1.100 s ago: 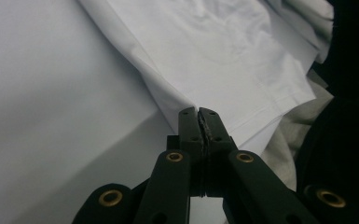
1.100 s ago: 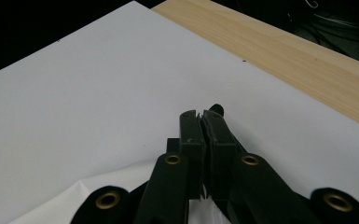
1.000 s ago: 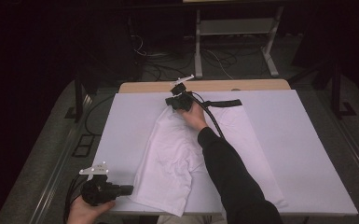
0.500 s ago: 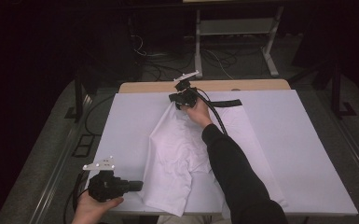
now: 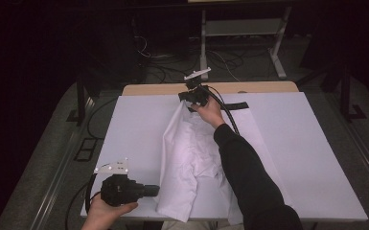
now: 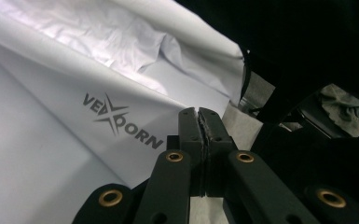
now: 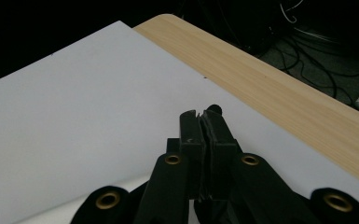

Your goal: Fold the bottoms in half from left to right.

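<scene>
A white garment (image 5: pixel 191 163) lies rumpled down the middle of the desk (image 5: pixel 306 158), stretched from the far edge to the near edge, where its lower end hangs over; a grey printed logo (image 6: pixel 121 120) on its cloth reads clearly in the left claw view. At the far end, the right claw (image 5: pixel 190 96) pinches the top of the garment, its jaws pressed tight together in its own view (image 7: pixel 203 122) with a fold of white cloth showing just beneath them. The right hand (image 5: pixel 210 111) grips it with the dark-sleeved arm (image 5: pixel 249 177) reaching long and nearly straight across the desk over the cloth. At the near left corner, the left claw (image 5: pixel 153 190) points level toward the garment's lower edge, the left hand (image 5: pixel 106 213) wrapped under its body; its jaws (image 6: pixel 203 122) are shut tight, and a sliver of cloth seems caught between them, though the contact itself is hard to make out. A black strap (image 5: pixel 237 105) lies on the desk beside the right hand. The sleeve hides part of the garment's right side, the room behind is dark, and cables on the floor (image 5: pixel 172 72) are only faintly seen.
</scene>
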### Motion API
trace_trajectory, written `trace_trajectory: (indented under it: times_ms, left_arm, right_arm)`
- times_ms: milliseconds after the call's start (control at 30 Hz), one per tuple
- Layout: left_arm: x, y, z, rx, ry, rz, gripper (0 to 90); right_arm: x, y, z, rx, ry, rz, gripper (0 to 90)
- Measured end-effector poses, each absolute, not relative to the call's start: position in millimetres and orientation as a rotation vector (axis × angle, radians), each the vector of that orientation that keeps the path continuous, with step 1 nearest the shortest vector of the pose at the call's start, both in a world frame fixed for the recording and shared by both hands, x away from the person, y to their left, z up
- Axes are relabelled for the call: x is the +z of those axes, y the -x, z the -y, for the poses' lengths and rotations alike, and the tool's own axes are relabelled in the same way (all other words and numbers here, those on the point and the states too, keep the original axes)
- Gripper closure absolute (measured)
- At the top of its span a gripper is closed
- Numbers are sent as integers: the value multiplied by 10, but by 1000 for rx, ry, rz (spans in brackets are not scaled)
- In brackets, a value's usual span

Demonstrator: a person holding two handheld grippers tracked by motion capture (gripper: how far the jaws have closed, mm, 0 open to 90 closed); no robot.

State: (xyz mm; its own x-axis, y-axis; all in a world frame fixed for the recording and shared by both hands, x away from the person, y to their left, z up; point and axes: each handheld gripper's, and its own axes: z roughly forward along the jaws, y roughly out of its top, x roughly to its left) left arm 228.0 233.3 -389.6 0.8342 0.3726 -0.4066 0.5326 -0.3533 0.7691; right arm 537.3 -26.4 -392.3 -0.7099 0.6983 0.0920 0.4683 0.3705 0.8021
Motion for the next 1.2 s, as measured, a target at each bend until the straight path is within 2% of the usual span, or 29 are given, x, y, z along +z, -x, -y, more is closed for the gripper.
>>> trace_trajectory:
  times_ms: [567, 1200]
  left_arm:
    - [-3820, -2276, -1777, -271, -2021, -493, 882]
    - [-3783, -2358, -1218, -342, -2065, -369, 882]
  right_arm:
    - [-3824, -5351, 599, 1265, -1062, -2331, 861]
    - [-3773, -5304, 1012, 1300, -1107, -2305, 861]
